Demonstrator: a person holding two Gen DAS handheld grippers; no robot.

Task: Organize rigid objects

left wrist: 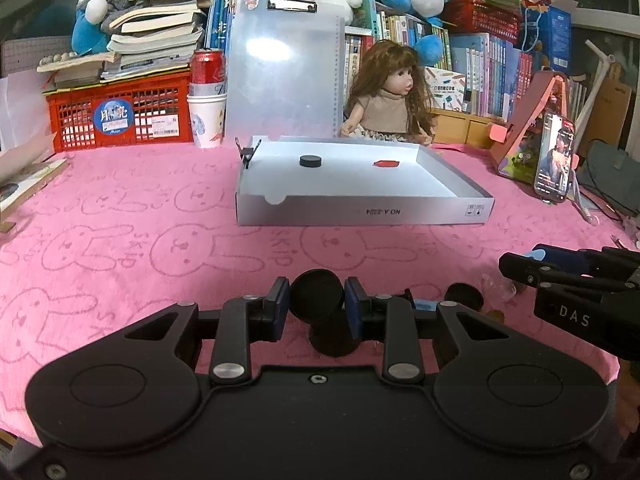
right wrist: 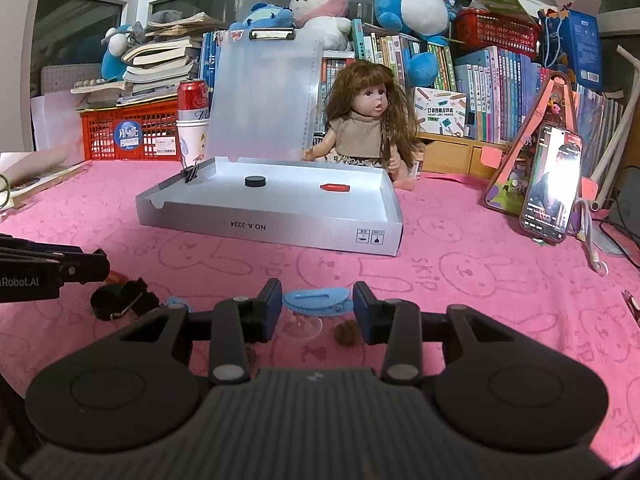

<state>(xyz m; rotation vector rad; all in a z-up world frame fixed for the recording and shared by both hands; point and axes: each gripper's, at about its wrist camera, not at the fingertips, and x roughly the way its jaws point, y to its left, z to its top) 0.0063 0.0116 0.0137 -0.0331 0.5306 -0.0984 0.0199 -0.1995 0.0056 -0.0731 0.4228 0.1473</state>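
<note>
Both grippers are hovering low over the pink cloth (left wrist: 120, 208), near its front edge, each pointing toward the shallow white box (left wrist: 360, 210) that is sitting further back on the cloth. That box is already holding a black disc (left wrist: 311, 161) and a small red piece (left wrist: 387, 163), with a black binder clip (left wrist: 247, 155) clamped on its left wall, so the sorting is looking partly done.

In the left wrist view, the left gripper (left wrist: 317, 307) is closed to a narrow gap, its blue pads pressing on either side of a black round cap (left wrist: 317, 295) — a grip, by the look of it, with the cap raised off the cloth. Its next move is probably a carry forward over the box's front wall, then a release inside.

In the right wrist view, the right gripper (right wrist: 316, 312) is standing a little wider around a blue clip (right wrist: 316, 301) on a clear base. Whether the pads are actually touching the clip I cannot tell — thin gaps are showing on both sides.

That view is also showing what the left one is mostly hiding: brown crumbly bits (right wrist: 346, 334) on the cloth beside the clip, and a loose black clip (right wrist: 120, 300) under the left gripper. From the left wrist, the right gripper is appearing only side-on, at the picture's right edge.
</note>
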